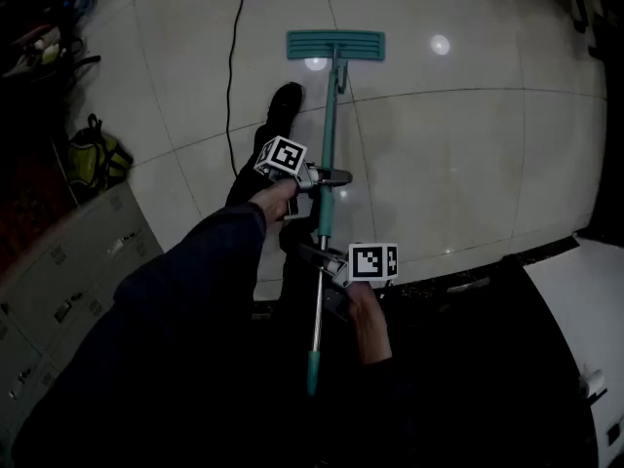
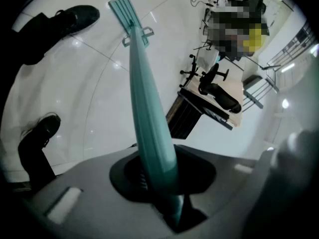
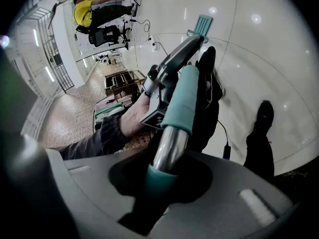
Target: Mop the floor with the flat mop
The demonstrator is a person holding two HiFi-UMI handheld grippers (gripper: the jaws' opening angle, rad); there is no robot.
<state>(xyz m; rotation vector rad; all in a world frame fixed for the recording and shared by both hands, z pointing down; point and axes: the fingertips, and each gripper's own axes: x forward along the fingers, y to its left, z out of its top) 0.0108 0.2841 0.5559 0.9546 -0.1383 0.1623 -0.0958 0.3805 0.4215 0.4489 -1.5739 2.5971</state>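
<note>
A teal flat mop head (image 1: 335, 45) lies flat on the white tiled floor (image 1: 458, 154), far ahead of me. Its teal and metal handle (image 1: 327, 154) runs back toward me. My left gripper (image 1: 318, 177) is shut on the teal upper part of the handle (image 2: 149, 128), with the mop head (image 2: 122, 7) showing far down the shaft. Lower down, my right gripper (image 1: 327, 271) is shut on the handle where bare metal meets a teal sleeve (image 3: 167, 156). The left gripper (image 3: 169, 71) and a hand show along the shaft in the right gripper view.
A black shoe (image 1: 283, 105) stands left of the handle. A black cable (image 1: 232, 76) trails across the tiles. A yellow-green bag (image 1: 96, 159) and grey drawers (image 1: 68, 271) sit at the left. A white surface (image 1: 575, 310) is at the right. Office chairs (image 2: 219, 86) and a desk stand farther off.
</note>
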